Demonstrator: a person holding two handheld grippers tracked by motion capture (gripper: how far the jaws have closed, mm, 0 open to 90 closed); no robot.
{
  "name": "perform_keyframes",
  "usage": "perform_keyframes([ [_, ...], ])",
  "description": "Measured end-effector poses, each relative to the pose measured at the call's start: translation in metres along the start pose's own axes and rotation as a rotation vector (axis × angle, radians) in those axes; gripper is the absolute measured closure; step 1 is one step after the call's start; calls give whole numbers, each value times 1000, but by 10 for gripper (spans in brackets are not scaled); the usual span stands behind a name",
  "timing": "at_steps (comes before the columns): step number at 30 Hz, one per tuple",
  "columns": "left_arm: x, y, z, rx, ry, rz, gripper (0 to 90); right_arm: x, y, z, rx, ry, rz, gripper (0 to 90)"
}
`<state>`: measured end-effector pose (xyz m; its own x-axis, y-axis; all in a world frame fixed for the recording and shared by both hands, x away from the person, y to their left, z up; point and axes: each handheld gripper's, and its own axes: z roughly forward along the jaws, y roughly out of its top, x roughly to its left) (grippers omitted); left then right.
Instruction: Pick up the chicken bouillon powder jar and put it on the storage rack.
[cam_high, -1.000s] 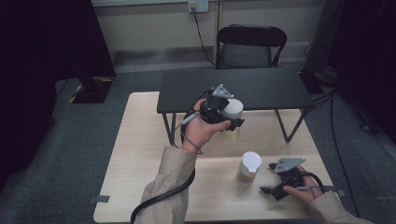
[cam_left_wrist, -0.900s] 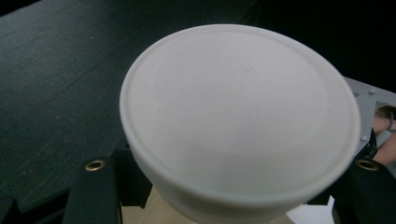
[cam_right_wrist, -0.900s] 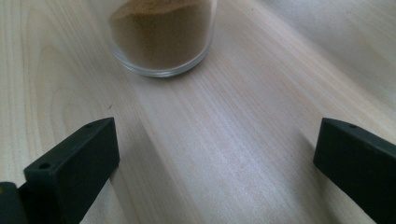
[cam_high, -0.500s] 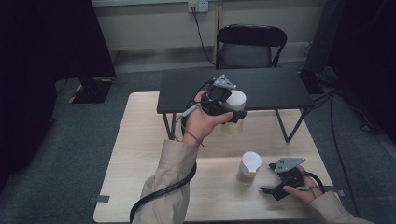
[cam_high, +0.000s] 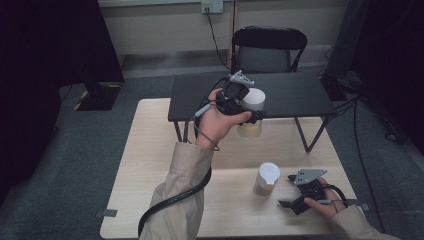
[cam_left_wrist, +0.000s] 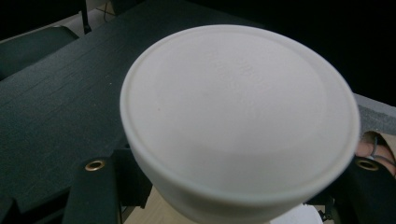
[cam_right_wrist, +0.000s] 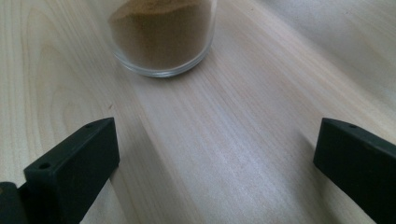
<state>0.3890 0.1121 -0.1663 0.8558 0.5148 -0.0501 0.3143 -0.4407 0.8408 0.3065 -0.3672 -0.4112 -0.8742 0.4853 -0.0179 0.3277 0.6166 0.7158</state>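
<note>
Two jars (cam_high: 251, 114) – white-lidded | left gripper (cam_high: 248, 116) clamps one | right gripper (cam_high: 291, 196) agape

We note the counter (cam_right_wrist: 243, 140) as pale wood, smooth, satin. Jar (cam_right_wrist: 163, 37): clear glossy glass holding matt brown powder. Held jar's lid (cam_left_wrist: 238, 116): matt white, likely plastic. Gripper (cam_right_wrist: 212, 154) jaws: matt black plastic.
</note>
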Motion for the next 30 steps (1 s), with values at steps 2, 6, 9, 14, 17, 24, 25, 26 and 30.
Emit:
perform_keyframes([
  [2, 0, 2, -1, -3, 5, -3, 347, 0, 0, 0, 0, 0, 0, 0],
  [6, 0, 8, -3, -3, 14, 3, 348, 0, 0, 0, 0, 0, 0, 0],
  [9, 0, 12, -3, 0, 22, 7, 348, 0, 0, 0, 0, 0, 1, 0],
  [14, 1, 17, -4, -3, 36, -1, 348, 0, 0, 0, 0, 0, 0, 0],
  [17, 3, 21, -4, -1, 43, -1, 347, 0, 0, 0, 0, 0, -1, 0],
  [24, 8, 26, -1, -4, 56, -16, 348, 0, 0, 0, 1, 0, 1, 0],
  [25, 9, 27, 0, -3, 61, -20, 348, 0, 0, 0, 1, 0, 1, 0],
  [26, 10, 28, 0, -1, 67, -21, 348, 0, 0, 0, 1, 0, 1, 0],
  [30, 14, 30, 2, -2, 85, -32, 348, 0, 0, 0, 1, 0, 1, 0],
])
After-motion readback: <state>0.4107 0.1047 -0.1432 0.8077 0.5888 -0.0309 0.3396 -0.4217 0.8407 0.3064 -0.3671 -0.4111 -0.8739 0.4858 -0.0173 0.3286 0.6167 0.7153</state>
